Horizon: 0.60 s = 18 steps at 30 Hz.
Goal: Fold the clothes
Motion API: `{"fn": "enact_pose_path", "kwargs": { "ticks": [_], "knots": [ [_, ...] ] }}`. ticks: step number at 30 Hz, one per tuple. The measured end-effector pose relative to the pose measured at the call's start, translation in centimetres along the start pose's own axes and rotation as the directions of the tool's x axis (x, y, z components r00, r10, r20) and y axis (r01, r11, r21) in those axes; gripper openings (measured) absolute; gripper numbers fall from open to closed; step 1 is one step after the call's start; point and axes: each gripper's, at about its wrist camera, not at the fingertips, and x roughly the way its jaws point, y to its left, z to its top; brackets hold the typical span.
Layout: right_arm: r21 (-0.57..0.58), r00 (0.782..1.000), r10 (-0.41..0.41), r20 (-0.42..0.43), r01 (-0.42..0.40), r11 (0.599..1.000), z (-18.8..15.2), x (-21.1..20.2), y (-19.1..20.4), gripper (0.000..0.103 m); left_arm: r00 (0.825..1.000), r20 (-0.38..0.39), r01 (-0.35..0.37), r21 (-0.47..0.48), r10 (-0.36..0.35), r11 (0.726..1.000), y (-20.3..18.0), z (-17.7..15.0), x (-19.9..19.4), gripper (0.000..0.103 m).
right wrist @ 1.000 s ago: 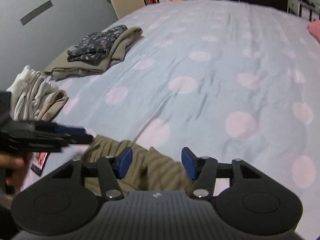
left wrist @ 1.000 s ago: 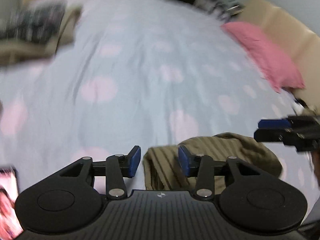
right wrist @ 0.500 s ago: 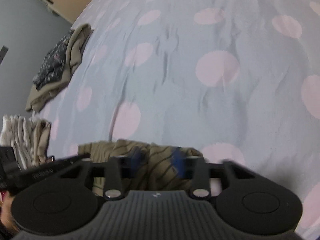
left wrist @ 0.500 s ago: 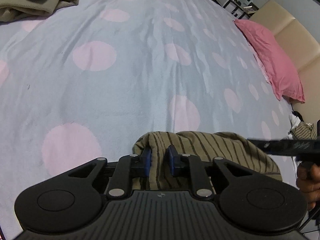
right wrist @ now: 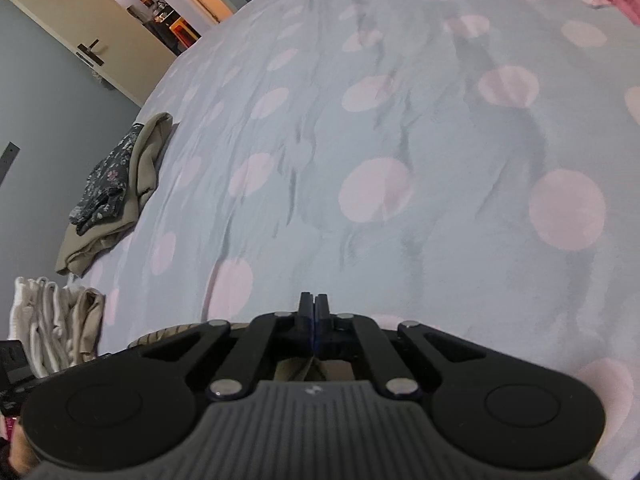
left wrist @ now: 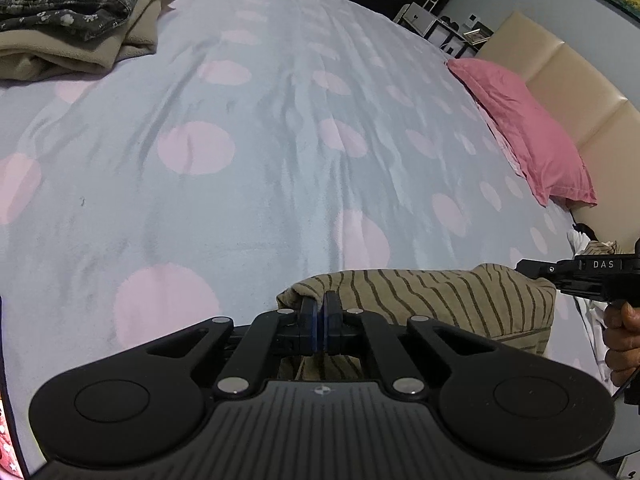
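Observation:
An olive garment with dark stripes lies bunched on the near edge of the polka-dot bedspread. My left gripper is shut on its left corner. In the left wrist view my right gripper shows side-on at the garment's raised right corner, with a hand on its grip. In the right wrist view my right gripper is shut, with striped cloth pinched low between the fingers. More of the garment peeks out at the left. The cloth stretches between both grippers.
A dark floral garment on a folded beige one sits at the bed's far left corner. A pink pillow leans on the beige headboard. A pale folded pile lies near the left edge, and a door stands behind.
Both grippers went from open to shut on the striped garment. The right gripper rolled and shifted sideways and down, and the cloth is now drawn out wider between the two.

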Motion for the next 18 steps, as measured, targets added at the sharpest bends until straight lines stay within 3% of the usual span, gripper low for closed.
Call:
{"fn": "enact_pose_path", "kwargs": {
  "ticks": [4,6,8,10,13,18],
  "knots": [
    [0.026,0.999,-0.035,-0.008,0.035,0.999,-0.6,0.8,-0.4,0.001,1.000,-0.018,0.023,-0.044,-0.024,0.999,0.7,0.3,0.2,0.003],
    [0.051,1.000,-0.017,-0.014,0.018,0.999,-0.9,1.0,-1.2,0.012,0.999,-0.006,0.035,-0.070,-0.036,0.997,1.1,0.4,-0.1,0.003],
    [0.082,1.000,0.008,0.016,-0.009,0.997,-1.0,0.0,-1.8,0.039,0.999,0.026,0.035,-0.083,-0.033,0.996,1.3,0.6,-1.2,0.004],
    [0.074,0.996,0.024,0.082,-0.030,0.997,-1.2,-1.9,-1.9,0.042,0.999,0.048,0.025,-0.079,-0.021,0.997,1.2,0.7,-2.3,0.005],
    [-0.019,0.991,0.077,0.106,-0.075,0.997,-2.0,-4.4,-1.0,0.042,0.995,0.079,0.062,-0.032,-0.059,0.998,0.1,0.2,-4.1,0.005],
    [-0.323,0.991,0.137,-0.004,-0.131,0.937,-7.0,-6.0,3.1,0.042,0.990,0.006,0.137,0.125,-0.139,0.983,-3.6,-4.0,-4.9,0.011]
  ]
}}
